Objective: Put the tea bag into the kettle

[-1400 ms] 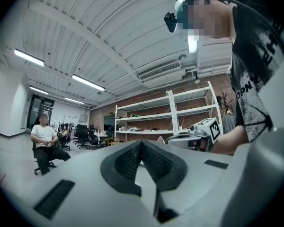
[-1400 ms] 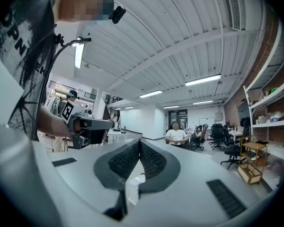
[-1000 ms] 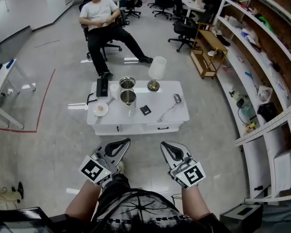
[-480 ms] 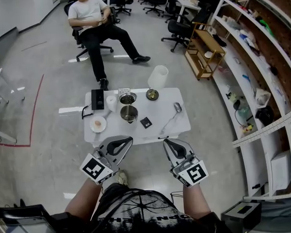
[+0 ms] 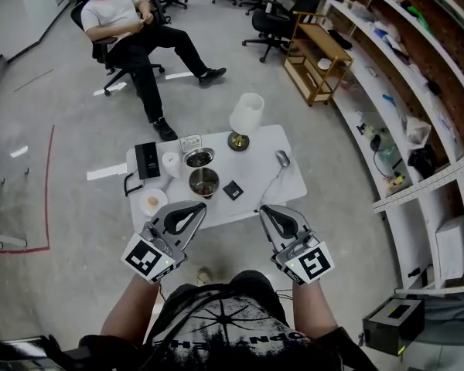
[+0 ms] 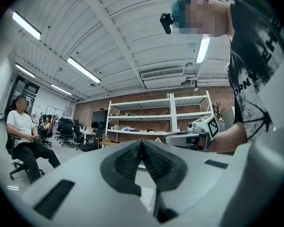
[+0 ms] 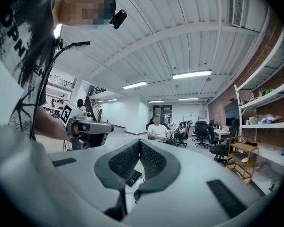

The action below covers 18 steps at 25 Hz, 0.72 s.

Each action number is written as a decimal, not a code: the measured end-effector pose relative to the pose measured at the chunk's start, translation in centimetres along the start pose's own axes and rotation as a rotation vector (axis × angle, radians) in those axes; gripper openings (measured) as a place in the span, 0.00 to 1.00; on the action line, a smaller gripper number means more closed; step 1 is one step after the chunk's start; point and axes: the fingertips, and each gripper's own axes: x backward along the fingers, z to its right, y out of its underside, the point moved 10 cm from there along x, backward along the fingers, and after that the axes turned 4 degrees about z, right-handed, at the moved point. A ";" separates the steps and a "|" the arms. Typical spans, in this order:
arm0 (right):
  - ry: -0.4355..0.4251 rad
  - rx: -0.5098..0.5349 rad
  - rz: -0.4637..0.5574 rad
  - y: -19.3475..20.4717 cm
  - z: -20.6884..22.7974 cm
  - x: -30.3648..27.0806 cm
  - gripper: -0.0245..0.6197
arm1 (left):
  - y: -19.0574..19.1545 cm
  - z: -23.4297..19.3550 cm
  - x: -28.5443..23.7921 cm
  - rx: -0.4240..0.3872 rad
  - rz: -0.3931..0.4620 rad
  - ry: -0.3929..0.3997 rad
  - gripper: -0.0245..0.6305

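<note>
**both grippers clenched and empty, short of the table**

right gripper (image 5: 264,209) and left gripper (image 5: 202,205): jaws pressed together on nothing, poised at the near edge of the white table (image 5: 254,170). a small dark square packet (image 5: 232,191), apparently the tea bag, lies flat ahead between them, just right of the open steel kettle (image 5: 204,182). the right gripper points almost straight over it, so it seems the better placed.

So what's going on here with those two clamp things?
A person is at a low white table, holding a gripper in each hand. The left gripper and right gripper both have their jaws shut on nothing and hover at the table's near side. The small dark tea bag packet lies untouched beside a metal pot, so the job hasn't started.
</note>
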 end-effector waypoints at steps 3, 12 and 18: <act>0.007 -0.009 0.002 0.6 1.2 -0.8 0.05 | 0.2 -1.0 -1.2 -0.009 -0.004 0.015 0.05; -0.105 -0.017 0.013 1.5 8.0 -5.8 0.05 | 0.6 -3.9 -5.3 0.017 -0.025 -0.095 0.05; -0.267 -0.036 0.036 2.1 14.3 -9.6 0.05 | 1.2 -5.1 -9.3 0.030 -0.030 -0.234 0.05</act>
